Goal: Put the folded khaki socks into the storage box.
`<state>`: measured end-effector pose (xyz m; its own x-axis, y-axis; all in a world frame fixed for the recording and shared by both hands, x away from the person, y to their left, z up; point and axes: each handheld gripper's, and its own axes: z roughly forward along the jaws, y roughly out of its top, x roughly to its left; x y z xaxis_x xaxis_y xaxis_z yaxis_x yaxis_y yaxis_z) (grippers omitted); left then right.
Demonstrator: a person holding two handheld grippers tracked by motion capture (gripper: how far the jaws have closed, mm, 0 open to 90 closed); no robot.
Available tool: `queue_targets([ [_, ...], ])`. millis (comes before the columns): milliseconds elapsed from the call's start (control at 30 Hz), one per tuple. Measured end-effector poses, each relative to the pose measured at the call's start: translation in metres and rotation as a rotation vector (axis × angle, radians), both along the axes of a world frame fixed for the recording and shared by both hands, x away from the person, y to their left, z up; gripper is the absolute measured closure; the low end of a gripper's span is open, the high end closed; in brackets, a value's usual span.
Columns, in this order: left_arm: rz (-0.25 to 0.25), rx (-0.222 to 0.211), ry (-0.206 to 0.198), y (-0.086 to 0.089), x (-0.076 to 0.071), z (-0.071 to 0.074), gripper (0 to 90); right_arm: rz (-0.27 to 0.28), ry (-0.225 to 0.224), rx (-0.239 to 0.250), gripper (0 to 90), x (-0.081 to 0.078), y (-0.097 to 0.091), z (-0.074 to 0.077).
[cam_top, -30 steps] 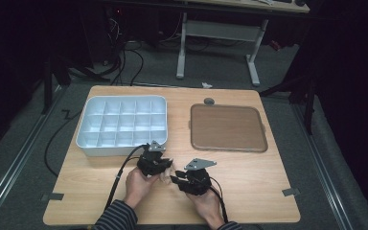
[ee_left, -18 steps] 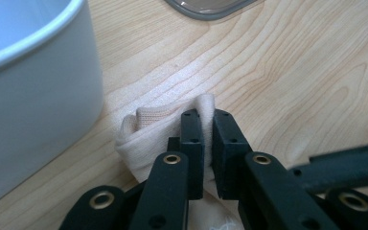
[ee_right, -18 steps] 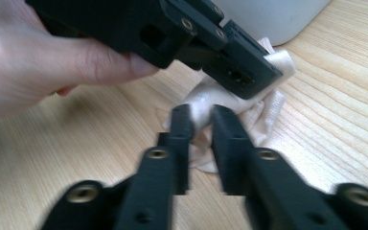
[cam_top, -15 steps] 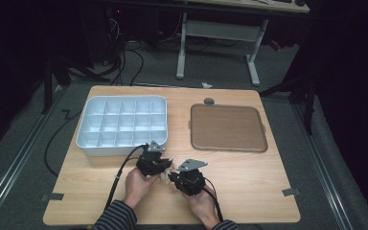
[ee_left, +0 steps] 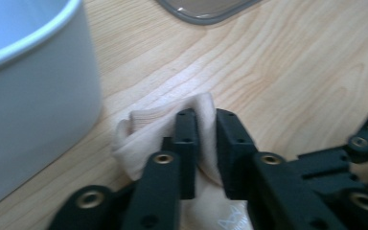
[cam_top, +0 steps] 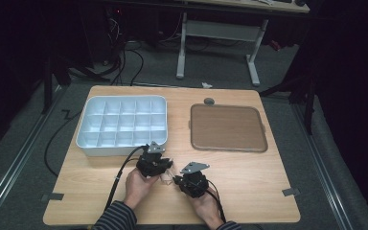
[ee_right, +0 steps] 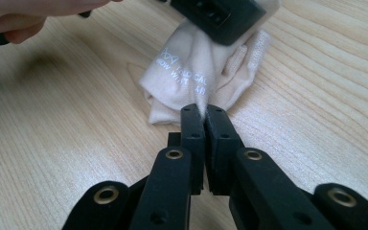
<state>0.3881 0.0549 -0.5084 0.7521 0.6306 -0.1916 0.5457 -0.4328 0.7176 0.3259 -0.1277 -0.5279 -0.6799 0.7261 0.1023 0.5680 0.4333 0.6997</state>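
High view — step in hand: both grippers meet over a small pale sock [cam_top: 165,176] at the near middle of the worktop [cam_top: 249,182]; the work looks like folding or bunching it, and is judged mid-way, since the sock is already gathered into a lump.
High view — grippers: the left gripper [cam_top: 159,166] and the right gripper [cam_top: 177,179] sit close together, the sock between their jaws.
High view — surroundings: a white compartment tray [cam_top: 84,139] lies just beyond the left gripper's jaws; a brown mat [cam_top: 227,127] lies well beyond the right gripper's jaws.
Left gripper view — jaws: narrow, with a fold of the sock [ee_left: 143,129] between them; they have just been opening a little, so the hold looks to be loosening, though the pads still press the cloth.
Left gripper view — sock: cream, soft, a ribbed cuff showing at the left of the jaws; the tray wall [ee_left: 38,100] stands just beside it.
Right gripper view — jaws: nearly together, pinching a thin edge of the sock [ee_right: 191,81] at their tips; they have just been closing on it.
Right gripper view — sock: crumpled double, faint white lettering on its upper face, lying flat on the wood just ahead of the jaws, the left gripper's body over its far end.
Next move, judged: the right gripper needs a firm hold on that edge before lifting or pulling, while the left lets go cleanly so the fold does not spring open.
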Motion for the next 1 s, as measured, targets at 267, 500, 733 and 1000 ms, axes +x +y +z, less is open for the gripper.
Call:
queue_targets([
  [267,-0.004,-0.013,-0.013,0.009,-0.009,0.005,61.9,0.009,0.004,-0.016,86.8,0.004,0.002,0.001],
  [500,0.072,0.008,-0.032,0.020,-0.024,0.005,52.3,0.011,0.008,-0.013,86.6,0.005,0.003,0.001],
  [733,0.127,0.020,-0.008,0.023,-0.033,-0.006,41.3,0.020,0.014,-0.006,86.0,0.005,0.004,0.001],
  [1000,0.164,0.028,0.037,0.019,-0.027,-0.014,42.9,0.034,0.005,-0.019,85.4,0.005,0.007,0.002],
])
